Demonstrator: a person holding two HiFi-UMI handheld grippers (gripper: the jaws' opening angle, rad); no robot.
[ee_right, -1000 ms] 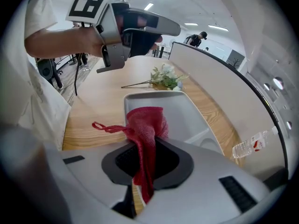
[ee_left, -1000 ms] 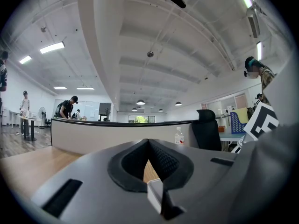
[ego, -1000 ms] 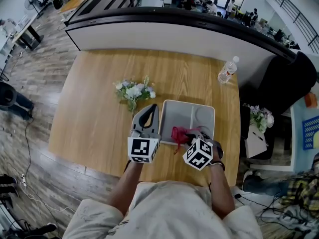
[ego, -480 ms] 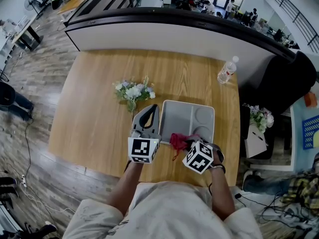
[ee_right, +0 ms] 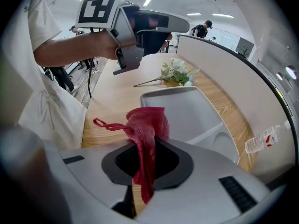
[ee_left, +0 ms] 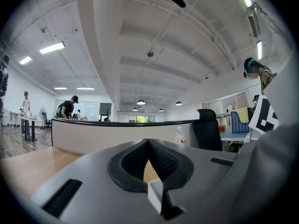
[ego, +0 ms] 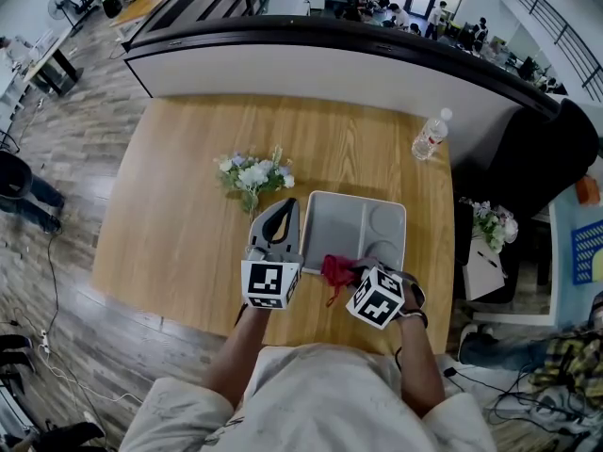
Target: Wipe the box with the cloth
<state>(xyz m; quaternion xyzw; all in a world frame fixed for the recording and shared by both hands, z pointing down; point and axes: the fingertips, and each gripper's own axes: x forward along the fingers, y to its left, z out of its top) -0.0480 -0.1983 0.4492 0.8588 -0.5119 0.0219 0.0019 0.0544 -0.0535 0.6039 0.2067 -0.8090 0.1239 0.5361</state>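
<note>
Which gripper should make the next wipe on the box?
Right. The right gripper is shut on the red cloth at the near edge of the box; the left gripper is shut on nothing.

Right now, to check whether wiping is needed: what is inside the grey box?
Nothing shows inside the box: bare compartments. The red cloth, shut in the right gripper, covers its near edge, so that part is hidden.

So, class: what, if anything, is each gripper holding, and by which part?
The right gripper clamps the red woven cloth by its bunched middle, with both ends loose. The left gripper is shut on nothing.
</note>
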